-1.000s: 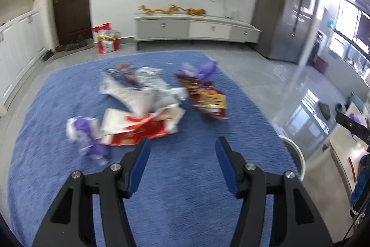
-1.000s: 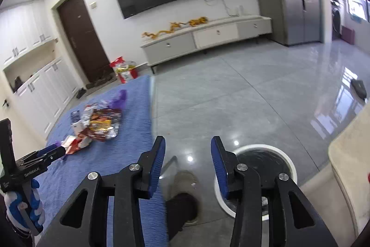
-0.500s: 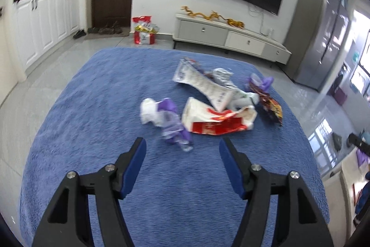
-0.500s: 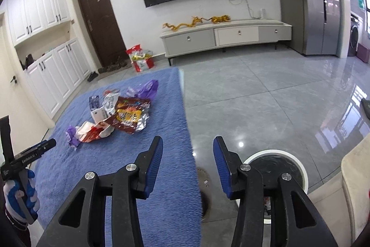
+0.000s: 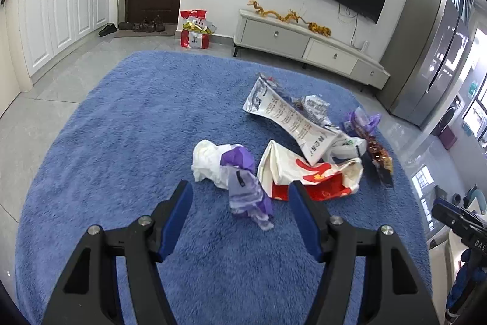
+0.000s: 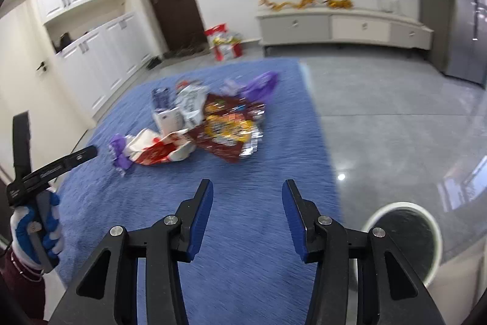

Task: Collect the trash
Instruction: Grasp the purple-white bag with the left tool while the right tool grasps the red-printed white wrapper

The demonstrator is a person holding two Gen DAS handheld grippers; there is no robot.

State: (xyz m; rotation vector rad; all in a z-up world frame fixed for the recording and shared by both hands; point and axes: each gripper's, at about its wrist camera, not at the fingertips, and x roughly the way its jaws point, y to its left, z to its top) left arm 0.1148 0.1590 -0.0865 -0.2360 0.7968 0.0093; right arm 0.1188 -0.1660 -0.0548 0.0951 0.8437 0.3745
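A pile of trash lies on a blue rug: a crumpled white and purple wrapper, a red and white paper bag, a long silver packet, a purple bag and a red and yellow snack bag. My left gripper is open and empty, just above the white and purple wrapper. My right gripper is open and empty over the rug, short of the pile. The left gripper also shows at the left of the right wrist view.
A round white-rimmed bin with a dark liner stands on the grey tile floor to the right of the rug. A TV cabinet, a red and white bag by the door and white cupboards line the walls.
My left gripper has swung left and come closer to the white and purple wrapper. My right gripper has turned left from the bin toward the rug and pile. Both stay open.
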